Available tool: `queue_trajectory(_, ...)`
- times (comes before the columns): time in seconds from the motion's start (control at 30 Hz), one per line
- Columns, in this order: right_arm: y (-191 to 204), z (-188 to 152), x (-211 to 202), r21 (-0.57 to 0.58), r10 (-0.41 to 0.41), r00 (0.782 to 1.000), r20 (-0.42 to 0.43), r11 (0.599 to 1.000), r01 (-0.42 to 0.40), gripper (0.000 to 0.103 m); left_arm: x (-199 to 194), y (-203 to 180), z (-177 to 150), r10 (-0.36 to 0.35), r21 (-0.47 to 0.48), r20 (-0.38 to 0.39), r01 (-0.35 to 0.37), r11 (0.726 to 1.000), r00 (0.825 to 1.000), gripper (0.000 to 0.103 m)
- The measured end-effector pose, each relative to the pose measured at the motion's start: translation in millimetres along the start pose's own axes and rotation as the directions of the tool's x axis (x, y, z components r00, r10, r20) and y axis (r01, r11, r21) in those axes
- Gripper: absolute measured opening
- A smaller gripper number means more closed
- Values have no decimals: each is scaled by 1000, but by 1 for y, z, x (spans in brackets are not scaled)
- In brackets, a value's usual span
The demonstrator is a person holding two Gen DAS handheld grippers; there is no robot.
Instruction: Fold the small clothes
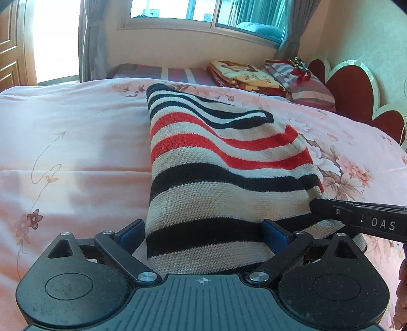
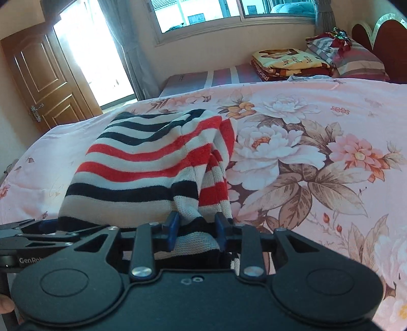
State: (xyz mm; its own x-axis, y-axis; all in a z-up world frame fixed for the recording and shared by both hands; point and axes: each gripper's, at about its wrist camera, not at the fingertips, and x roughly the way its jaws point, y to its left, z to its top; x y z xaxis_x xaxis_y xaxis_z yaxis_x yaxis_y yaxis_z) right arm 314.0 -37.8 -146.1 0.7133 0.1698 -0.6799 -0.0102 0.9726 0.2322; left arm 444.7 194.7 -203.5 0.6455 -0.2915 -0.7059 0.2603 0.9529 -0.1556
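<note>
A knit sweater (image 1: 216,178) with black, red and cream stripes lies partly folded on the pink floral bedspread (image 1: 76,152). My left gripper (image 1: 202,235) is open wide at the sweater's near hem. The hem lies between its blue pads (image 1: 129,235) without being pinched. In the right wrist view my right gripper (image 2: 196,229) is shut on a bunched fold of the sweater (image 2: 142,163) at its near right corner, and the cloth rises in a ridge between the pads. A finger of the right gripper (image 1: 356,219) reaches in at the sweater's right edge. Part of the left gripper (image 2: 28,236) shows at the left.
Folded blankets (image 2: 287,62) and striped pillows (image 2: 356,58) are stacked at the head of the bed, against a red heart-shaped headboard (image 1: 356,84). Beyond the bed are a window (image 1: 203,10), grey curtains and a wooden door (image 2: 43,81). Bare bedspread (image 2: 318,152) lies right of the sweater.
</note>
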Motion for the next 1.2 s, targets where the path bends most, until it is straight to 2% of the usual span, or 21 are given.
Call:
queue_trajectory(0.17,0,5,-10,72,2,1000,-12,997,-1,31,-2,-4,3,17,1,-24,-17,1000,1000,98)
queue_trajectory(0.27,16,2,-30,-21,-20,999,33,1000,20,33,-5,-7,1,17,3,-42,-17,1000,999,98)
queue_trajectory(0.37,17,-12,-27,-62,-83,997,-10,995,82,33,-6,-11,-9,15,13,-55,-15,1000,998,100)
queue_trajectory(0.43,1,-25,-14,-25,-96,994,-59,995,95,42,-2,-9,-17,11,1,-73,-11,1000,997,103)
queue_trajectory(0.47,-10,-30,-11,24,-76,996,-52,997,78,52,-4,-9,-20,9,-6,-59,-9,1000,998,103)
queue_trajectory(0.5,-17,-33,-11,64,-59,997,-42,996,61,55,-5,-9,-20,11,-8,-56,-11,1000,998,103)
queue_trajectory(0.63,-12,-34,-13,50,-74,996,-43,996,76,55,-9,-13,-20,10,20,-55,-9,1000,998,103)
queue_trajectory(0.73,-15,-36,-13,87,-65,997,-37,994,69,55,-10,-12,-20,10,3,-76,-9,1000,997,103)
queue_trajectory(0.83,-13,-37,-14,86,-75,996,-39,993,78,55,-8,-11,-17,25,-33,-112,-29,999,993,103)
queue_trajectory(0.97,-13,-36,-15,89,-78,996,-47,993,82,56,-9,-17,-17,62,-22,-117,-65,998,991,103)
queue_trajectory(1.1,-12,-36,-14,89,-84,995,-49,992,88,57,-9,-17,-17,77,-63,-127,-86,994,989,103)
queue_trajectory(1.2,-11,-37,-14,93,-83,996,-44,992,87,58,-9,-20,-17,92,-46,-115,-98,994,989,103)
